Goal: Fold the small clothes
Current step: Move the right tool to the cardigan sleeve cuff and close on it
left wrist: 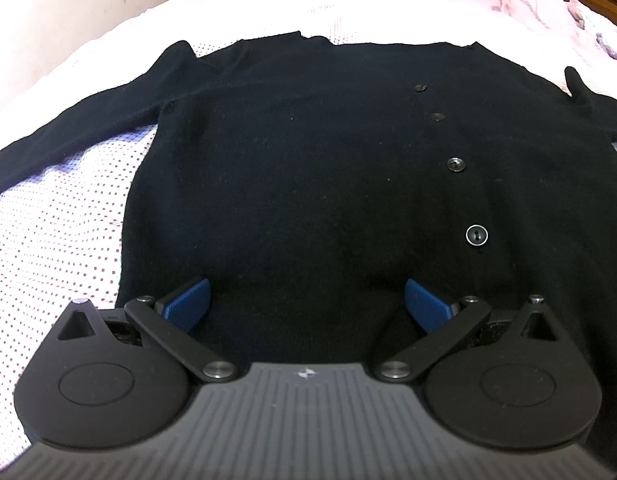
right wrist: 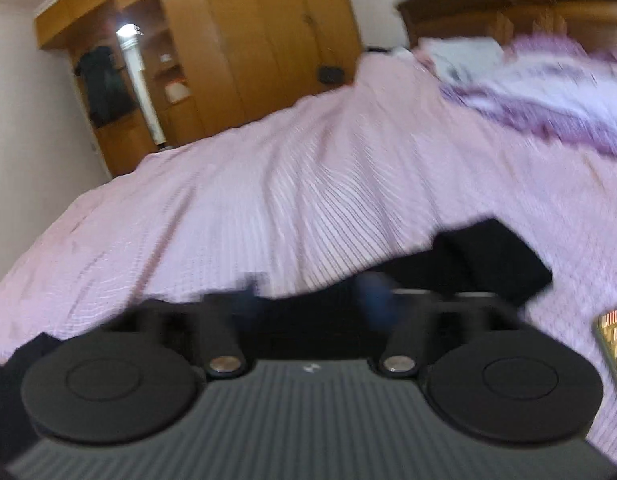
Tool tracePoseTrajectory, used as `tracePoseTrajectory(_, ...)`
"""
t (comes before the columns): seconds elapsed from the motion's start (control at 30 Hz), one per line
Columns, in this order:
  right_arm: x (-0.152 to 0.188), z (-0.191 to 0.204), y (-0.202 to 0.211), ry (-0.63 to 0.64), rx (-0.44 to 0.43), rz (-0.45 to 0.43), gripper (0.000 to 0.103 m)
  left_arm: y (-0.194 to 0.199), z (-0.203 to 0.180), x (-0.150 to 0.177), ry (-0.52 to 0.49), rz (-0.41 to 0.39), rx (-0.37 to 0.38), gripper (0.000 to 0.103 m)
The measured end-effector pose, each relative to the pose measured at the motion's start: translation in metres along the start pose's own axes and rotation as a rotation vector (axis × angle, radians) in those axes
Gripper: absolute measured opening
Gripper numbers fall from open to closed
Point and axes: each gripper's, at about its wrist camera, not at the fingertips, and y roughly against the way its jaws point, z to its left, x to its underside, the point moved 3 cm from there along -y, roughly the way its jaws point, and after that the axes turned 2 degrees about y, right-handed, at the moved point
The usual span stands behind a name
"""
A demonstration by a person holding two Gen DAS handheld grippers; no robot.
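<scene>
Plainly, the left wrist view shows the left tool [left wrist: 306,304] open and empty over the hem of the black cardigan [left wrist: 308,152], spread flat on the bed [left wrist: 60,216] for folding, while the blurred right wrist view shows the right tool [right wrist: 308,292] parted, gripping nothing.

**Two wrist cameras, one bed**

The left wrist camera looks steeply down from close above a black cardigan [left wrist: 308,168] spread on the pink dotted bedspread [left wrist: 60,224], facing up the bed toward a wooden wardrobe. The right wrist camera, blurred and tilted, sits low at the bed's edge and looks more level across the bedspread [right wrist: 268,200] toward the wardrobe [right wrist: 236,48] and headboard [right wrist: 508,4]. Both views share the bedspread and dark fabric of the cardigan [right wrist: 492,260].
</scene>
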Motion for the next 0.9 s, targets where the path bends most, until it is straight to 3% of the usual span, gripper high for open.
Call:
tracePoseTrajectory(0.13,0.011,-0.025,-0.007,-0.099,0.011,0.017,0.083,0.0,-0.001,-0.001,0.0,0.003,-0.003,0.103)
tracePoseTrajectory(0.43,0.04,-0.089,-0.048,-0.252,0.161,0.133,0.084,-0.003,-0.004,-0.003,0.0,0.007,-0.017,0.103)
tracePoseTrajectory(0.6,0.036,-0.095,-0.064,-0.255,0.152,0.078,0.084,-0.004,-0.003,-0.004,-0.001,0.011,-0.015,0.103)
tracePoseTrajectory(0.7,0.029,-0.096,-0.076,-0.26,0.179,0.056,0.066,-0.004,-0.004,-0.004,-0.003,0.012,-0.018,0.103)
tracePoseTrajectory(0.77,0.024,-0.101,-0.08,-0.3,0.197,0.041,0.039,-0.004,-0.004,-0.004,-0.003,0.013,-0.018,0.103)
tracePoseTrajectory(0.8,0.022,-0.104,-0.08,-0.321,0.193,0.042,0.012,-0.004,-0.004,-0.004,-0.003,0.013,-0.017,0.103)
tracePoseTrajectory(0.9,0.015,-0.104,-0.067,-0.299,0.161,0.001,0.009,-0.003,-0.004,-0.003,-0.007,0.008,-0.018,0.103)
